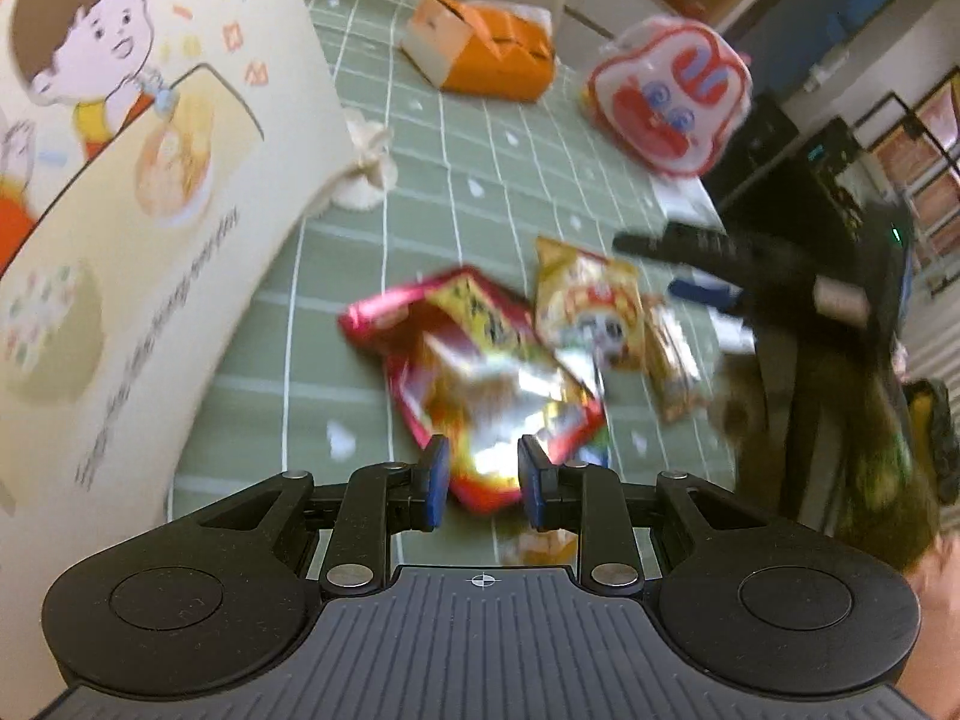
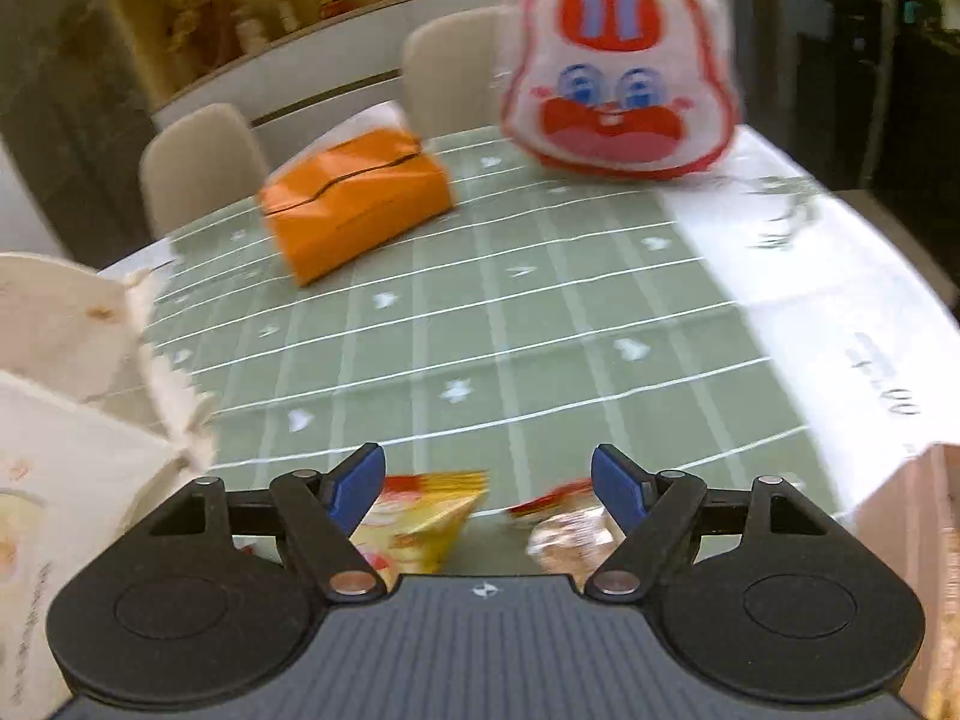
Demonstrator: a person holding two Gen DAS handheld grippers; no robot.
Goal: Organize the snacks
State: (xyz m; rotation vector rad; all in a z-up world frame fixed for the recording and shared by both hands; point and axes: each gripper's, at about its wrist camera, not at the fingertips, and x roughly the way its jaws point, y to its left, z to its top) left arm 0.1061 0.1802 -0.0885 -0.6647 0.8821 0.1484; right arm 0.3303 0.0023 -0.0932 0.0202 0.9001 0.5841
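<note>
While my left tool (image 1: 483, 480) hangs over the green gridded surface (image 1: 420, 192), its pads stand partly apart with the near corner of a red foil snack packet (image 1: 480, 378) showing between them; I cannot tell whether they grip it. My right tool (image 2: 487, 483) is spread wide and holds nothing, above a yellow snack packet (image 2: 420, 522). A cream printed bag (image 1: 120, 180) stands at the left edge. Farther off sit an orange tissue box (image 2: 354, 204) and a rabbit-faced pouch (image 2: 618, 72).
</note>
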